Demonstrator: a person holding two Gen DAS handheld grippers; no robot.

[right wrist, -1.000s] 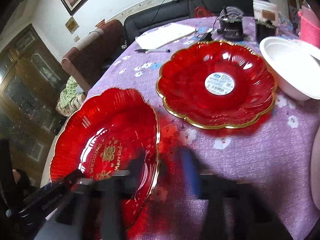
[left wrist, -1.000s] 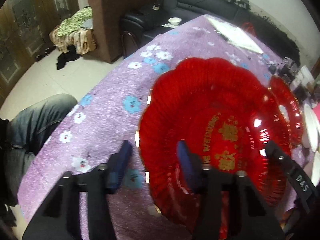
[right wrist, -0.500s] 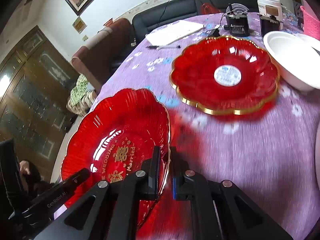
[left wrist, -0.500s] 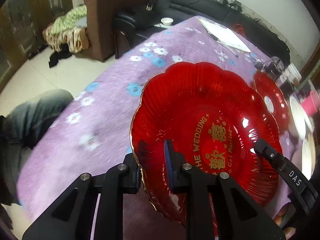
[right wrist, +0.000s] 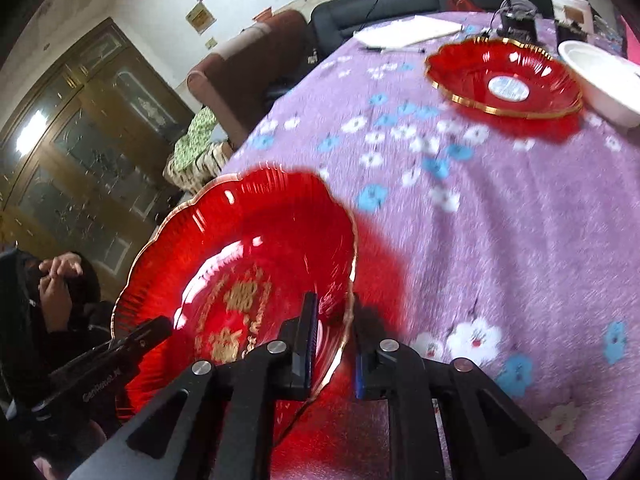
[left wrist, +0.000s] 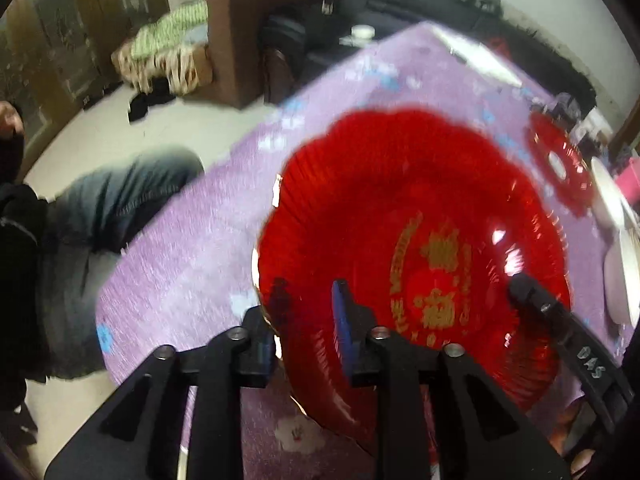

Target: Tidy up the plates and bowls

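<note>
- The left gripper [left wrist: 308,312] has its jaws on both sides of the near left rim of the red plate with gold writing [left wrist: 416,248]. The jaws are opening, with a small gap on the inner side.
- The right gripper [right wrist: 334,344] has the plate's right rim between its jaws. These jaws are opening too.
- The plate is tilted over the near end of the purple flowered desk [right wrist: 500,208].
- Far to the right a second red plate [right wrist: 504,80] lies flat on the desk.
- A white bowl [right wrist: 600,80] sits just beside it, on its right.
</note>
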